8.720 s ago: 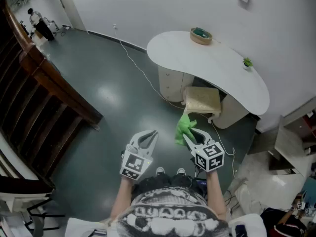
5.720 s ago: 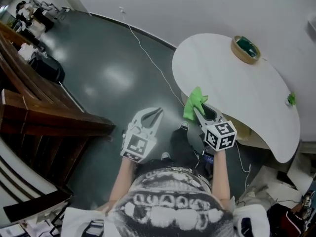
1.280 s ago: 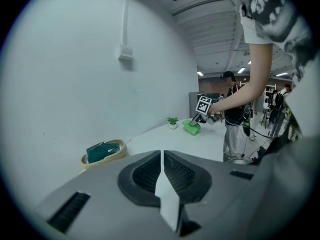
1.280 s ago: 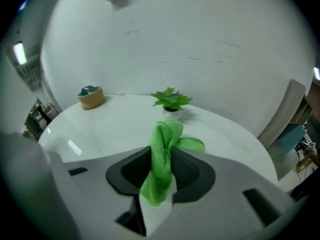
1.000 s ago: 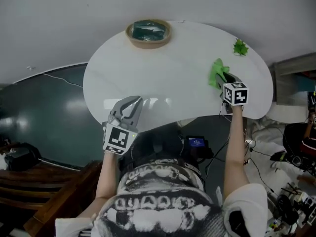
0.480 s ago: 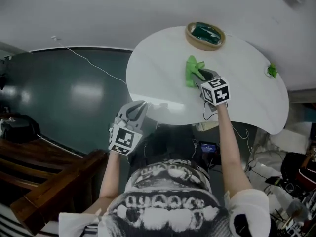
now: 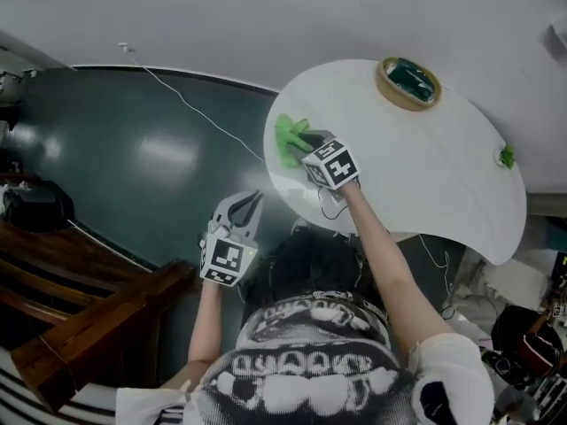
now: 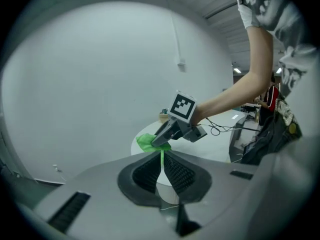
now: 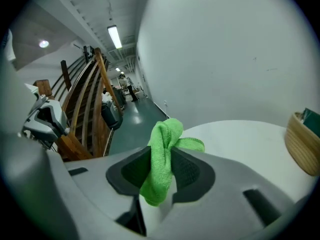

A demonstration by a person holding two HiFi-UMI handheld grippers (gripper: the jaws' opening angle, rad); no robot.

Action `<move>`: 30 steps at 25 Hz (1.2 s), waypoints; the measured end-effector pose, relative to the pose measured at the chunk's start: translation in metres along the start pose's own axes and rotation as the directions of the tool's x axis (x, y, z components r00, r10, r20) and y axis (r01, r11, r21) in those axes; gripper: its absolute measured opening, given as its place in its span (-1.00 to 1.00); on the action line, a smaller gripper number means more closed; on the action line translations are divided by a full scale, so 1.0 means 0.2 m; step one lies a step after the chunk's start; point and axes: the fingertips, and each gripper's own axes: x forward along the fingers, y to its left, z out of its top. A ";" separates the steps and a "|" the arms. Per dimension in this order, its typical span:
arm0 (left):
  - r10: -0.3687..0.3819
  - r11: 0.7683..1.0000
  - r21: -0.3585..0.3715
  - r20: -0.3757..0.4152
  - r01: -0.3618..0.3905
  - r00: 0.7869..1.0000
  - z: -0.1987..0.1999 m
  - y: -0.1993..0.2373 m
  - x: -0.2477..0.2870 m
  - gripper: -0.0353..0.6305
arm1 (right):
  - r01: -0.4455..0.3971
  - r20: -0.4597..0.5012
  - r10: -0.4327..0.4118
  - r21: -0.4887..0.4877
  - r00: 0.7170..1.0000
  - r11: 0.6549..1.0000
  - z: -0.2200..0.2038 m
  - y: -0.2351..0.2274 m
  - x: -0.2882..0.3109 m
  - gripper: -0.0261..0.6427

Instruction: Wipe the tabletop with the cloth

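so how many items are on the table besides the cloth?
2: a round bowl at the far edge, and a small green plant near the right end. The right arm may hide more.

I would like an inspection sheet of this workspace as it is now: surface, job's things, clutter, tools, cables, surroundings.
Surface: white table, rounded, most of its top bare; no stains visible.
Job's things: green cloth, bunched, at the table end nearest the left tool.
Clutter: round basket at the far edge; small green plant near the right end.
Tools: right tool shut on the cloth; left tool has its jaws together with nothing between them, off the table, over the floor.
Cables: white cable across the floor; thin dark wire at the right tool.
Surroundings: dark green floor; wooden staircase; white wall.
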 end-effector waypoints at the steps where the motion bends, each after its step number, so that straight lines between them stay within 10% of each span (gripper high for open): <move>1: 0.006 1.000 -0.012 0.006 -0.006 1.000 -0.01 0.01 -0.01 -0.84 | -0.014 -0.012 0.014 0.000 1.000 1.000 -0.01 0.04 0.04 -0.56; 14: -0.080 0.997 0.014 0.021 0.079 0.997 0.03 -0.03 0.06 -0.84 | 0.052 -0.133 -0.036 0.115 0.991 0.992 -0.33 -0.07 0.08 -0.56; 30: -0.217 0.970 0.128 0.056 0.208 0.975 0.42 -0.52 0.47 -0.84 | 0.279 -0.145 -0.248 0.265 0.958 0.923 -0.88 -0.74 -0.73 -0.56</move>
